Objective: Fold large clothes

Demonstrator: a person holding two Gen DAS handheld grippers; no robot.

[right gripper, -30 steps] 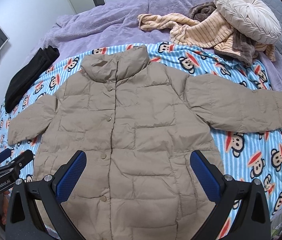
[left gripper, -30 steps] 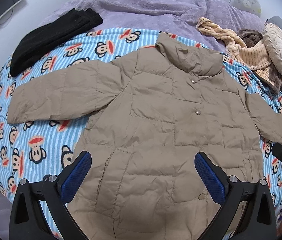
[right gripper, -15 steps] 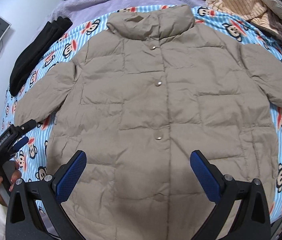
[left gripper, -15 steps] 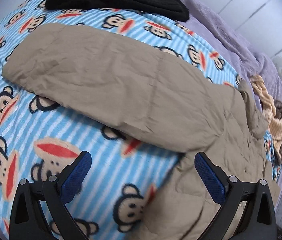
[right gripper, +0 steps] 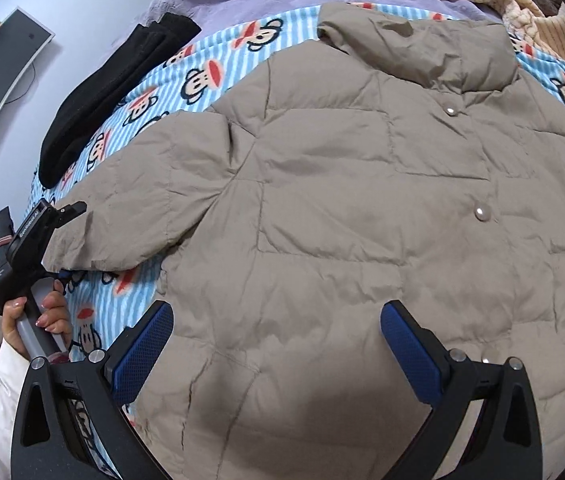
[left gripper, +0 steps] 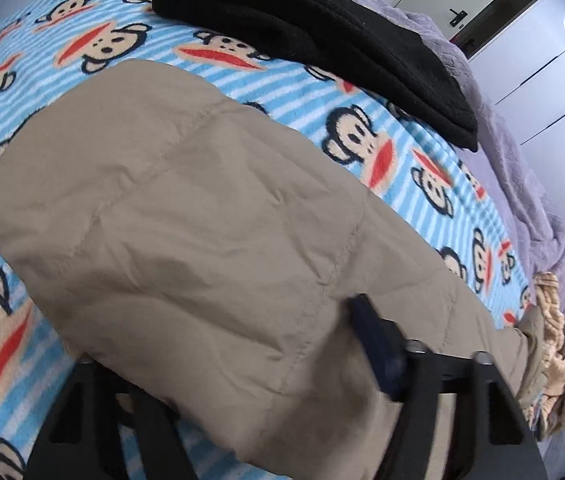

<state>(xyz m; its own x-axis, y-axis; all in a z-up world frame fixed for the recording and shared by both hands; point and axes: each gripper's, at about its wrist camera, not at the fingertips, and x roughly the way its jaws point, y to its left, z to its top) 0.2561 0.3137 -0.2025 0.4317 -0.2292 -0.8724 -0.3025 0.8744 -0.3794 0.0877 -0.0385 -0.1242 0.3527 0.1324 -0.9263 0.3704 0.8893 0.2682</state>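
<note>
Your left claw [right gripper: 67,216] is clamped on the cuff of the tan jacket's [right gripper: 362,216] sleeve [left gripper: 186,216]. Your right claw [right gripper: 276,350] hangs wide open over the hem, gripping nothing.

1 tan jacket [right gripper: 362,220], 1 black garment [right gripper: 114,92], 2 grippers.

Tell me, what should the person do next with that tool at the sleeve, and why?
Probably lift the sleeve and carry it across onto the jacket body. The left tool sits at the cuff, apparently around it, though its closure is hard to judge, while the jacket lies flat and unfolded on the monkey blanket. The right tool hovers open.
</note>
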